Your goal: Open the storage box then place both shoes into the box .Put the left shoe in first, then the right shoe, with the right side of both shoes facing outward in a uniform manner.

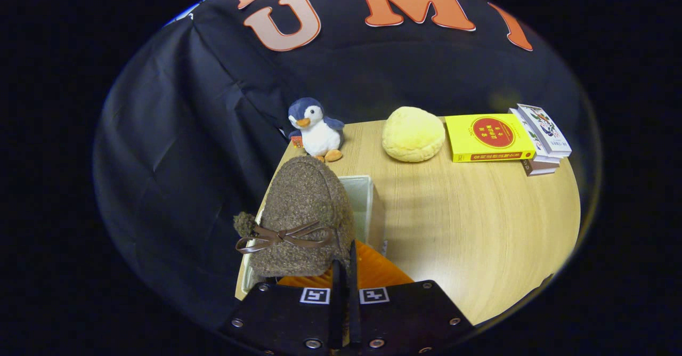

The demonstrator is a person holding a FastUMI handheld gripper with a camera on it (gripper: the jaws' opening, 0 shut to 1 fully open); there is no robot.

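While tool (344, 263) grips brown shoe (303, 217) at heel, toe points away over storage box (362, 196).

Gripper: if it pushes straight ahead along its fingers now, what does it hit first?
The gripper is shut on the brown shoe, so the shoe leads; next is probably the white storage box beneath it. Depth unclear.

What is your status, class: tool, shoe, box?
Tool shut on brown shoe. Shoe held over open white box. Nothing in the way.
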